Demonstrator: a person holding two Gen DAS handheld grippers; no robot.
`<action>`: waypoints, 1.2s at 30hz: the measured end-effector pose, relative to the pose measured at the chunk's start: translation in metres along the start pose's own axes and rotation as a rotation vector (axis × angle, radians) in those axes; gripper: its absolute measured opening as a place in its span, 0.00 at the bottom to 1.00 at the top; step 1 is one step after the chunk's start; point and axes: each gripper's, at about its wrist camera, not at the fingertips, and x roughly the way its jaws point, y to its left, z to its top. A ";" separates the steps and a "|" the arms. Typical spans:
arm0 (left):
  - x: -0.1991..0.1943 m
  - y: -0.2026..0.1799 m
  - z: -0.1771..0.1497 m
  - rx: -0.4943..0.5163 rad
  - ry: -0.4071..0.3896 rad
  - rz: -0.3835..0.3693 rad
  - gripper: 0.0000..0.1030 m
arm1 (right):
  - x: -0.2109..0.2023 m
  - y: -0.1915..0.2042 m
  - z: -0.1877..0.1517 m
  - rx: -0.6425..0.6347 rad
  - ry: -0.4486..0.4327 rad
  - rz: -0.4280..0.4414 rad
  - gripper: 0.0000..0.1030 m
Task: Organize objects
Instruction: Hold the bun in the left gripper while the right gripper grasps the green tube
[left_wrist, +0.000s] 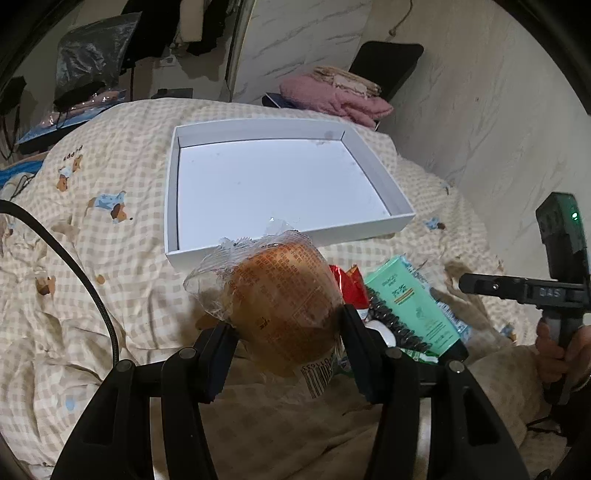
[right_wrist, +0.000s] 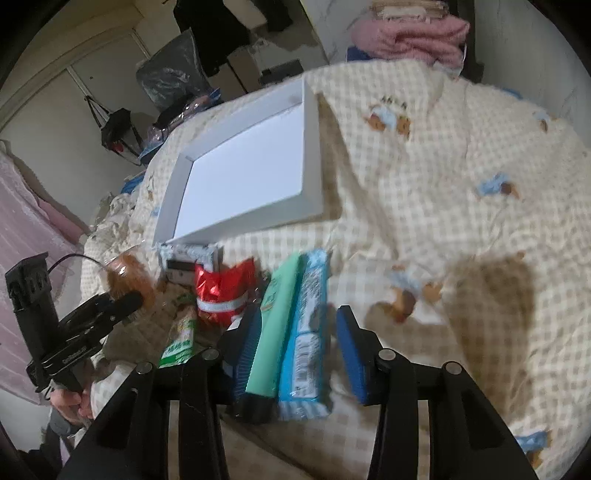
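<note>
White card forms the one shallow box (left_wrist: 380, 173) on the checked quilt (left_wrist: 110, 221) of the bed; its floor is bare. In the left wrist view the box sits at twelve o'clock from the left hand-held gripper (left_wrist: 286, 332), whose two fingers pinch a single bun in clear wrap (left_wrist: 277, 295), raised in front of the box's near wall.

At three o'clock from the bun lies the pile: one red packet (left_wrist: 349, 282), one mint-green tube (left_wrist: 413, 302) and one blue-and-white wrapper (right_wrist: 304, 325). The right wrist view adds one green-and-white sachet (right_wrist: 181, 332) and one small silvery box (right_wrist: 192, 258), the latter just beside the white box's near corner.

The right hand-held gripper (right_wrist: 295, 343) points down at the tube and the blue wrapper, which lie side by side between its two blue-padded fingers. The left pad lies against the tube; the right pad stands a little apart from the wrapper. That view is blurred, so I cannot tell whether the pads press.

One pink blanket (left_wrist: 332, 96) lies folded at the far end of the bed, at one o'clock from the box.
</note>
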 end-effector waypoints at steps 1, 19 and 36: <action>0.001 -0.001 0.000 0.007 0.004 0.005 0.57 | 0.002 0.002 -0.001 -0.006 0.013 0.014 0.44; 0.003 -0.002 0.000 0.019 0.011 0.010 0.57 | 0.035 0.016 -0.017 -0.005 0.162 0.036 0.43; 0.004 -0.004 -0.001 0.020 0.012 0.008 0.57 | 0.047 0.021 -0.021 0.011 0.191 0.050 0.41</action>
